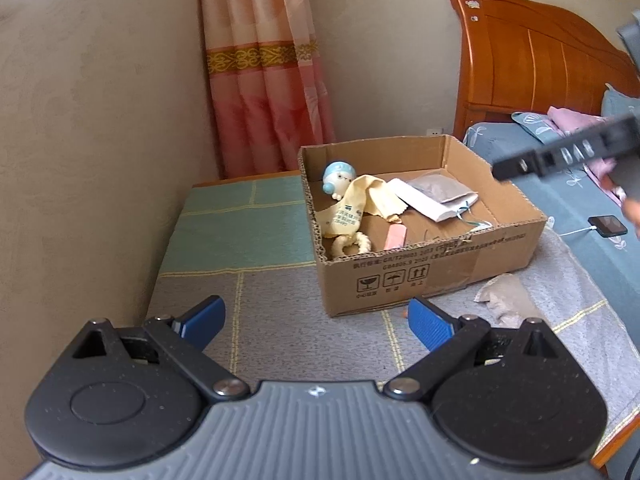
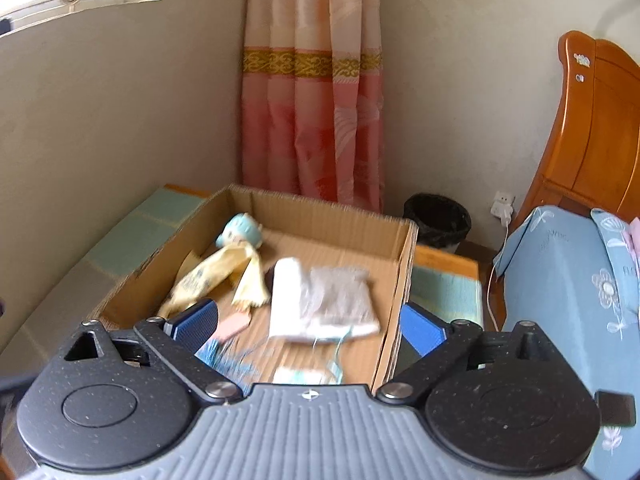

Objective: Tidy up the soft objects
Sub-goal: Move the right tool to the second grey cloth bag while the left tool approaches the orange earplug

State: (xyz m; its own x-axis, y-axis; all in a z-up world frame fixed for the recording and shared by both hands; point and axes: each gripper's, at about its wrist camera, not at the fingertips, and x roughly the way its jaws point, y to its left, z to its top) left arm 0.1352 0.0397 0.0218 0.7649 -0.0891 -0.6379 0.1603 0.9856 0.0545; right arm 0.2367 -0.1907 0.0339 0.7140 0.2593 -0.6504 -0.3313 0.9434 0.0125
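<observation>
A cardboard box (image 1: 432, 272) stands on a cloth-covered table (image 1: 280, 320). In it lie a blue-headed doll (image 1: 338, 182) with a yellow cloth (image 1: 360, 204), a braided ring (image 1: 352, 246), a pink piece (image 1: 395, 237), and a white and grey pouch (image 1: 436, 196). A beige cloth (image 1: 506, 298) lies on the table right of the box. My left gripper (image 1: 316, 322) is open and empty, in front of the box. My right gripper (image 2: 308, 326) is open and empty above the box (image 2: 320, 216), over the pouch (image 2: 324, 300) and doll (image 2: 240, 234).
A bed with a blue sheet (image 1: 580, 208) and wooden headboard (image 1: 532, 56) is to the right, with a phone on a cable (image 1: 610, 226) on it. A pink curtain (image 1: 264, 80) and wall stand behind. A black bin (image 2: 438, 220) sits on the floor behind the box.
</observation>
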